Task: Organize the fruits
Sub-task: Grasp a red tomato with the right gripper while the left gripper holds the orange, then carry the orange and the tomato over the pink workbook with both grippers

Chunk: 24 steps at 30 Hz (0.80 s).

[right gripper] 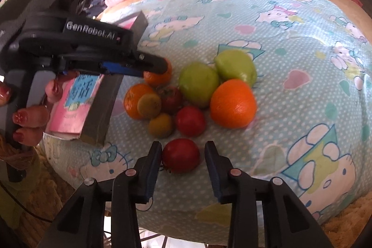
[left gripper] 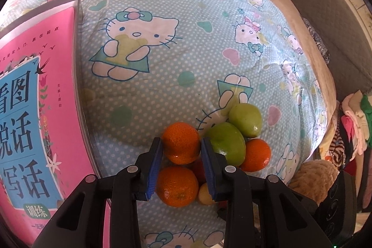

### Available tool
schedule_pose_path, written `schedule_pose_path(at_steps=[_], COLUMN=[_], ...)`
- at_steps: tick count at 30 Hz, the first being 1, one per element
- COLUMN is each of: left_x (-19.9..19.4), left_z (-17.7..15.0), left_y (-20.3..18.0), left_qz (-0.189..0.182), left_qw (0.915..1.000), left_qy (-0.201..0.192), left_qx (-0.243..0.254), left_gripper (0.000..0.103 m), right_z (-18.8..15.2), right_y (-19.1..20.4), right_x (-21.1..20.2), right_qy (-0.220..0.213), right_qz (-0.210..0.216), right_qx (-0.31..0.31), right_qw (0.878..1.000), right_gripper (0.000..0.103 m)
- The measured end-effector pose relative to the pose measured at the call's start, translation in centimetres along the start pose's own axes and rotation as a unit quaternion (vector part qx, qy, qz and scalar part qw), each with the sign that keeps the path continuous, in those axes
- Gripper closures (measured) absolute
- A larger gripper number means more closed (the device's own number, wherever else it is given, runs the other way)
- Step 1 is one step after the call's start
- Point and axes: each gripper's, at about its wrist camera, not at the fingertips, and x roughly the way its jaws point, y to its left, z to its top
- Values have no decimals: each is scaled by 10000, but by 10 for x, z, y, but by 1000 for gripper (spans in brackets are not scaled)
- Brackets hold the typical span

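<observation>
The bed (right gripper: 302,43) carries a sheet with cat pictures, a pink book (left gripper: 34,108) at the left side, and a pile of fruits in the middle. The fruits lie close together and touch each other, so I think each one must be gripped at its widest part and lifted straight up, slowly, otherwise the neighbours can roll on the soft sheet.

The left gripper (left gripper: 180,156) is over the pile. Its jaws stand narrow, on both sides of one orange (left gripper: 181,142). Whether the pads really press it, I cannot tell.

The right gripper (right gripper: 183,163) is at the near edge of the pile, also narrow. A red fruit (right gripper: 181,155) sits between its jaws; the left pad touches it, the right pad has a gap.
</observation>
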Motion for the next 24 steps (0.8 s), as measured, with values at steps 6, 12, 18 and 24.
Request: schedule_pose_path(at_steps=[6, 12, 18, 24], left_x=[5, 0, -23, -54], left_z=[-2, -3, -5, -13], left_y=[-3, -3, -3, 11], left_qz=[110, 63, -27, 6], left_qw=[9999, 9999, 9994, 9983], left_qy=[-43, -97, -329, -585], left_qx=[74, 86, 101, -34], left_gripper=[68, 69, 69, 69], right_z=[0, -1, 3, 9], right_y=[-2, -8, -4, 14], right_x=[4, -16, -34, -44], right_qy=[37, -350, -723, -961], right_qz=[123, 422, 455, 544], right_qx=[59, 262, 185, -138], right_qw=[9999, 9982, 9962, 9938], right_gripper=[66, 70, 70, 70])
